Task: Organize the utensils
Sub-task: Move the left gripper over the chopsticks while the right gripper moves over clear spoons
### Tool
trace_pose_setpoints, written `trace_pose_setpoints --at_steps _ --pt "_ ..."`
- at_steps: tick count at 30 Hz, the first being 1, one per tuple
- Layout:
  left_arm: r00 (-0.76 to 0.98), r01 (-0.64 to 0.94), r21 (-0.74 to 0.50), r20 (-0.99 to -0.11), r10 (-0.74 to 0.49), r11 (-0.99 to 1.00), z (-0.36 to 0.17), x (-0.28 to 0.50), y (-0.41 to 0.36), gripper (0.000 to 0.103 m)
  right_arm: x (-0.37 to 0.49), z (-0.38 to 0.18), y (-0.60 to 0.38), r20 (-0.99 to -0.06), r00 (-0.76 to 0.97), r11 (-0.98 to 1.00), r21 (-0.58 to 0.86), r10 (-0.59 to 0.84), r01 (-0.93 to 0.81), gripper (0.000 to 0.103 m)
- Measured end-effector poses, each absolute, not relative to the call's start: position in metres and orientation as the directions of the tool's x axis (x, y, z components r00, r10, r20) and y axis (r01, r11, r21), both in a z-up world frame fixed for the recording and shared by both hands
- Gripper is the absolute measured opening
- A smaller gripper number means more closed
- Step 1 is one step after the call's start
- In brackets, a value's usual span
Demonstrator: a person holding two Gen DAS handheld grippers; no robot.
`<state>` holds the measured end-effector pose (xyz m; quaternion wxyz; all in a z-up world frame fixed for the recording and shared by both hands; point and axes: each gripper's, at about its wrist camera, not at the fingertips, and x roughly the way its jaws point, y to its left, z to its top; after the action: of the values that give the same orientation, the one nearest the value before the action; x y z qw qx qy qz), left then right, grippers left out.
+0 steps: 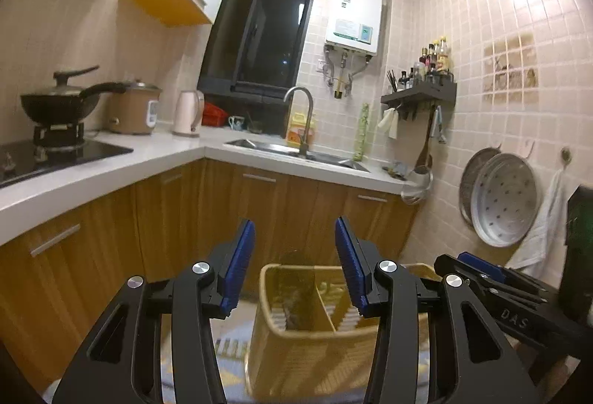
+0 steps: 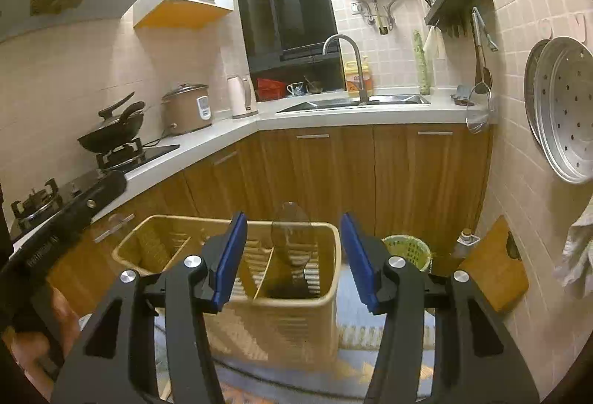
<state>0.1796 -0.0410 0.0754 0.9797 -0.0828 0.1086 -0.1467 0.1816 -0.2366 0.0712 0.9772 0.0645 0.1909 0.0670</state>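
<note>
A beige slatted utensil basket [image 1: 315,359] [image 2: 289,322] with inner dividers stands on a patterned mat, just below and ahead of both grippers. A dark, see-through spoon [image 2: 292,237] stands upright in its right compartment; in the left wrist view the spoon [image 1: 292,289] is a blurred dark shape. My left gripper [image 1: 294,233] is open above the basket with nothing between its blue pads. My right gripper [image 2: 294,229] is open too, the spoon showing behind the gap, apart from the pads. Each gripper shows at the edge of the other's view.
An L-shaped white counter runs over wooden cabinets, with a wok [image 2: 111,129] on the stove, a rice cooker [image 2: 187,109], a kettle [image 2: 241,96] and a sink [image 2: 352,103]. A green bin [image 2: 407,250] and a cutting board [image 2: 493,267] stand right of the basket. Steamer trays [image 2: 563,107] hang on the right wall.
</note>
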Motion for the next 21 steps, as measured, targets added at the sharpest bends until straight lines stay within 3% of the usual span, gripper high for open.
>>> trace_pose_setpoints --at_steps 6,10,15,21 --pt "0.892 0.318 -0.289 -0.233 -0.388 0.903 0.106 0.149 -0.006 0.042 0.141 0.112 -0.24 -0.39 0.902 0.974 0.198 0.182 -0.111 0.049" --pt "0.848 0.353 -0.234 -0.33 -0.415 0.906 0.121 0.125 0.0 0.042 0.117 0.131 -0.238 -0.425 0.886 0.973 0.206 0.186 -0.105 0.049" --pt "0.784 0.342 -0.112 -0.513 -0.349 0.933 0.095 0.092 -0.003 0.042 0.1 0.123 -0.236 -0.571 0.796 0.97 0.229 0.199 -0.078 0.049" --pt "0.609 0.345 -0.178 -0.704 -0.364 0.922 0.034 0.084 0.008 0.036 0.094 0.073 -0.229 -0.782 0.578 0.967 0.248 0.233 -0.054 0.049"
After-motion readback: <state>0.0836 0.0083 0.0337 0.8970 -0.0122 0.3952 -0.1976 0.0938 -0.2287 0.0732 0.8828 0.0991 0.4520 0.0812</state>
